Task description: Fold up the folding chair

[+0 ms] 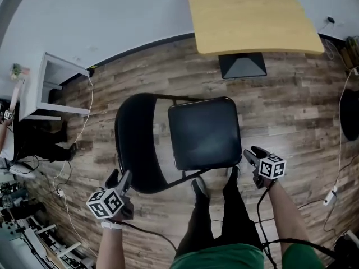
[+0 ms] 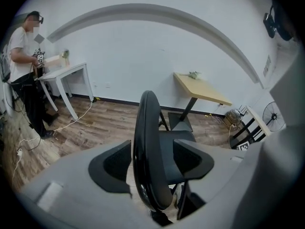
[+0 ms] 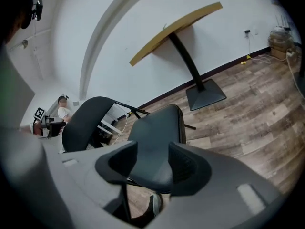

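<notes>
One folding chair (image 1: pixel 185 144) stands fully open on the wooden floor (image 1: pixel 291 111), at the centre of the head view. A yellow table (image 1: pixel 247 15) stands at its 12 o'clock. No folding has begun, and the step in hand is judged to be taking hold.

The backrest (image 1: pixel 137 144) forms the chair's 9 o'clock side. The seat (image 1: pixel 205 133) lies flat beside it.

The left gripper (image 1: pixel 119 179) is at the chair's 7 o'clock. Its jaws are spread astride the backrest rim, and the pads (image 2: pixel 116 163) are not pressing.

The right gripper (image 1: pixel 253 153) is at the seat's 4 o'clock. Its jaws are also spread and hold nothing, and they line up with the seat's near edge.

Recommendations:
- Seat the rim deep between the left pads before clamping.
- Take the seat edge squarely with the right gripper, then tip it toward the backrest.
- Keep the shoes (image 1: pixel 199 186) at 6 o'clock clear of the closing frame.
</notes>
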Demonstrator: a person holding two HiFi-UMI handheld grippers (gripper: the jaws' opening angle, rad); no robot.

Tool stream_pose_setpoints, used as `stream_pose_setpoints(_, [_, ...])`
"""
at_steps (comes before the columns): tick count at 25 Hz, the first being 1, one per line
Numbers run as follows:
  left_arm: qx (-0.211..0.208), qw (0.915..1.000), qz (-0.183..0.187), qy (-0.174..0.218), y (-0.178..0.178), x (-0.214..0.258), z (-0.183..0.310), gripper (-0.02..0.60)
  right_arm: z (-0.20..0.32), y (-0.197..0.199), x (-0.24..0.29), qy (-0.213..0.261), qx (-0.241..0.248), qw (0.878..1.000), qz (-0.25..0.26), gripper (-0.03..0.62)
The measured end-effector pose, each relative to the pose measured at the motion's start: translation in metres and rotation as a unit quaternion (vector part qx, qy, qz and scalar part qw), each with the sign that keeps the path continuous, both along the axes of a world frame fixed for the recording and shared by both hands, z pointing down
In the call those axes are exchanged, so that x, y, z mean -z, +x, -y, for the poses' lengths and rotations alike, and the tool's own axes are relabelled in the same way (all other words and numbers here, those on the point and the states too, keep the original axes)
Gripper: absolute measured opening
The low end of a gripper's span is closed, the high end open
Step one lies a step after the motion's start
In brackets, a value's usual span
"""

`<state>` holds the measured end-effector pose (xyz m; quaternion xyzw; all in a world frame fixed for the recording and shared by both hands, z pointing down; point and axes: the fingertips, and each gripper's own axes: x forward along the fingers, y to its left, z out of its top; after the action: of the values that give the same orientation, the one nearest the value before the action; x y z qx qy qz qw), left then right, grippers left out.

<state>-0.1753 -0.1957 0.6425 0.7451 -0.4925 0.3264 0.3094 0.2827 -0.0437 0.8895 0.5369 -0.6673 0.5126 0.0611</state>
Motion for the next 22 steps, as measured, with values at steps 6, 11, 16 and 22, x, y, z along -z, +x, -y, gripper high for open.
stream_pose_setpoints(6, [-0.012,0.9987,0.037,-0.034,0.005,-0.025,0.001,0.301,0.012,0.002,-0.068,-0.034,0.053,0.996,0.055,0.289])
stream_pose_setpoints(11, [-0.022,0.9948,0.085,-0.052,0.006,-0.048,-0.008,0.322,0.027,-0.001,-0.119,-0.046,0.085,0.991,0.096,0.359])
stream_pose_setpoints(16, [-0.013,0.9911,0.115,-0.065,0.003,-0.065,-0.003,0.324,0.041,-0.007,-0.157,-0.058,0.068,0.986,0.139,0.410])
stream_pose_setpoints(22, [-0.004,0.9890,0.131,-0.068,0.005,-0.072,-0.003,0.322,0.041,-0.027,-0.185,-0.064,0.089,0.971,0.213,0.416])
